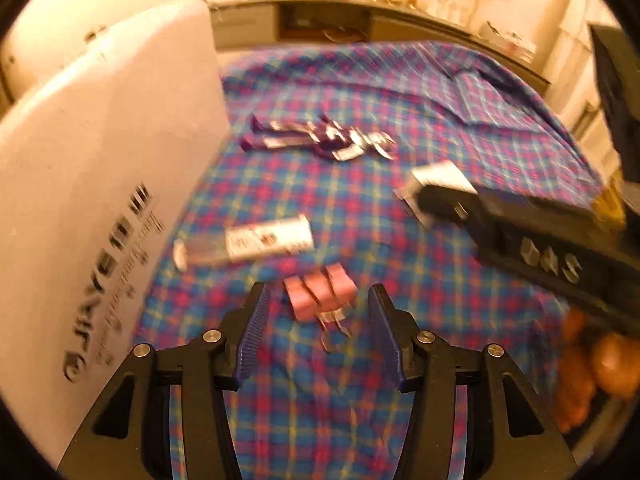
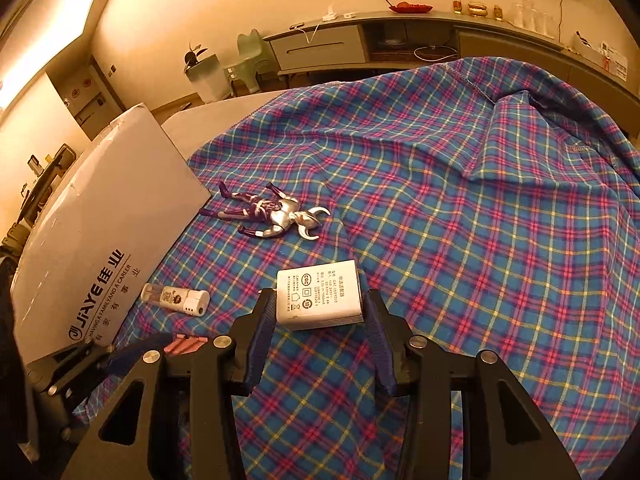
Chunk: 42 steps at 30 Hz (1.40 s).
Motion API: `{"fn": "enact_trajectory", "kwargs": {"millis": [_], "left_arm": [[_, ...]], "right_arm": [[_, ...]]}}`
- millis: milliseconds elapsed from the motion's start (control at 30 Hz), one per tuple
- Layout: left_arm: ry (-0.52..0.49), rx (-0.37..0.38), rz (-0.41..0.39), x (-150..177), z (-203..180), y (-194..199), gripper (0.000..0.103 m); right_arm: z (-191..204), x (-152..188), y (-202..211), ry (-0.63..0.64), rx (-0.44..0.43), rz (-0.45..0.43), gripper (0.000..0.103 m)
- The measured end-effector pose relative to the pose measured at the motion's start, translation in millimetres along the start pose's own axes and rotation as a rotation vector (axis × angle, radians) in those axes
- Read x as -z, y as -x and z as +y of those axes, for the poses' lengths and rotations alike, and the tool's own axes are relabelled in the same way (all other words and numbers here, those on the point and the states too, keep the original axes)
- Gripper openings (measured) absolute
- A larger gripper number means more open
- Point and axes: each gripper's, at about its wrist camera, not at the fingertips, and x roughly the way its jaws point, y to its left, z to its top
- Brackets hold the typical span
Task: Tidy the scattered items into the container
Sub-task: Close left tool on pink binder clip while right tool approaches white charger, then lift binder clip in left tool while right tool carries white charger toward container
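The right gripper (image 2: 320, 312) was closed on the white charger (image 2: 320, 296), so the step in hand seemed to be the pick-up; the next move would call for carrying it left to the white box (image 2: 108, 216). The left gripper (image 1: 318, 320) stood open around the pink clips (image 1: 320, 292) (not yet touching them, I think). Farther away on the plaid cloth (image 2: 460, 220) lay the small bottle (image 2: 176, 298) and the toy figure (image 2: 272, 214). The left view was blurred, and the opening of the box was not visible.
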Motion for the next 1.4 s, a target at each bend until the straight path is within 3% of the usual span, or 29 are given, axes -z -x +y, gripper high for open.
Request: {"fn": "enact_trajectory", "kwargs": {"millis": [100,167,367,700,1133,1400], "left_arm": [[0.01,0.003,-0.023,0,3,-1,0.052],[0.0,0.011,-0.034,1,4,0,0.037],[0.001,0.066,-0.05,4,15,10,0.036],[-0.042,0.085,-0.121,4,19,44,0.036],[-0.008,0.144,-0.184,1,43,91,0.036],[-0.003,0.178,-0.212,5,56,120,0.036]], "right_arm": [[-3,3,2,0.003,-0.001,-0.001,0.046],[-3,3,3,0.004,-0.003,0.0,0.046],[-1,5,9,0.01,-0.02,-0.014,0.046],[17,7,27,0.012,-0.096,-0.064,0.046],[28,19,54,-0.196,-0.33,-0.072,0.045],[31,35,73,-0.284,-0.354,-0.084,0.045]]}}
